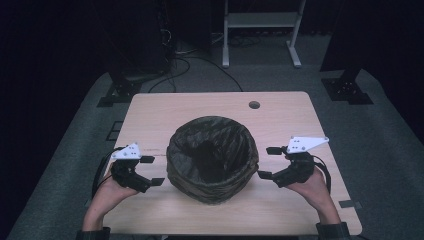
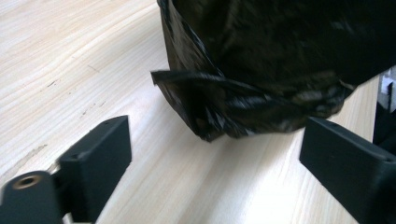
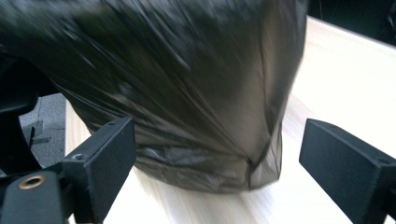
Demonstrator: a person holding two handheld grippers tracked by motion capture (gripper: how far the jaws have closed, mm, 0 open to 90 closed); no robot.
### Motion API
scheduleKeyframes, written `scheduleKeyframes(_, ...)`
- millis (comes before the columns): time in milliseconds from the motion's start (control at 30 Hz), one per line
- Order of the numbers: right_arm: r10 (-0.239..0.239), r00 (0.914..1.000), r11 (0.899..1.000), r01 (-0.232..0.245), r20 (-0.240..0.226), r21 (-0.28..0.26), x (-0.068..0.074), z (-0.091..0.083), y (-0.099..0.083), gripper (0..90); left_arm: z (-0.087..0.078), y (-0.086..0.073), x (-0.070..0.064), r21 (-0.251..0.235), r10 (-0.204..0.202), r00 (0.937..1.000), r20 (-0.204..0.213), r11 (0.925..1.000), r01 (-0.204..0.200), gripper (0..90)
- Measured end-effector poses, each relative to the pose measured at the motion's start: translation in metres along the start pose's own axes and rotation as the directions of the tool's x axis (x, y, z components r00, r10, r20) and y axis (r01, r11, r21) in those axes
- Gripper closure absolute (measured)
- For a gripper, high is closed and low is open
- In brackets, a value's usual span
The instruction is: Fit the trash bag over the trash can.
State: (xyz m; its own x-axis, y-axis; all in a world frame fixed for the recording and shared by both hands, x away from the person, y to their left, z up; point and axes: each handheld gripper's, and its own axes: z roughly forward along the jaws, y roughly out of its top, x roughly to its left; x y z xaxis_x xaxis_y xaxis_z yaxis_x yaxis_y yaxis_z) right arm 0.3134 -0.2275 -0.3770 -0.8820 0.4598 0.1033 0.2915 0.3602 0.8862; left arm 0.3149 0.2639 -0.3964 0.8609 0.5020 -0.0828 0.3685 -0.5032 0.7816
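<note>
Bag-lined bin (image 1: 212,159) between the two released hand-held grippers, left (image 1: 152,171) and right (image 1: 269,162).

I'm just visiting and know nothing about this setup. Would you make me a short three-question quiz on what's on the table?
1. True or false: the left hand-held gripper is clamped on the round bin lined with a black plastic bag.
2. What stands between the two hand-held grippers on the pale wooden table?
3. The right hand-held gripper is: A) open, beside the bin; B) shut on the bag; C) inside the bin.

Key:
1. False; its jaws stand apart, off the bag.
2. The bag-lined bin.
3. A.
</note>
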Motion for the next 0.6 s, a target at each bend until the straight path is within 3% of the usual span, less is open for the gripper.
scheduleKeyframes(133,-0.037,0.9993,0.999,0.037,0.000,-0.012,0.006,-0.004,0.011,9.2,0.000,-0.013,-0.004,0.018,0.031,0.9994,-0.016,0.9994,-0.031,0.0)
scheduleKeyframes(400,-0.071,0.9974,0.997,0.071,0.014,-0.031,0.011,-0.012,0.032,9.3,0.011,-0.038,-0.013,0.043,0.066,0.9964,-0.053,0.9970,-0.063,0.0)
scheduleKeyframes(600,-0.090,0.9959,0.995,0.090,0.013,-0.044,0.015,-0.016,0.049,9.3,0.030,-0.052,-0.017,0.119,0.090,0.9913,-0.096,0.9897,-0.079,0.0)
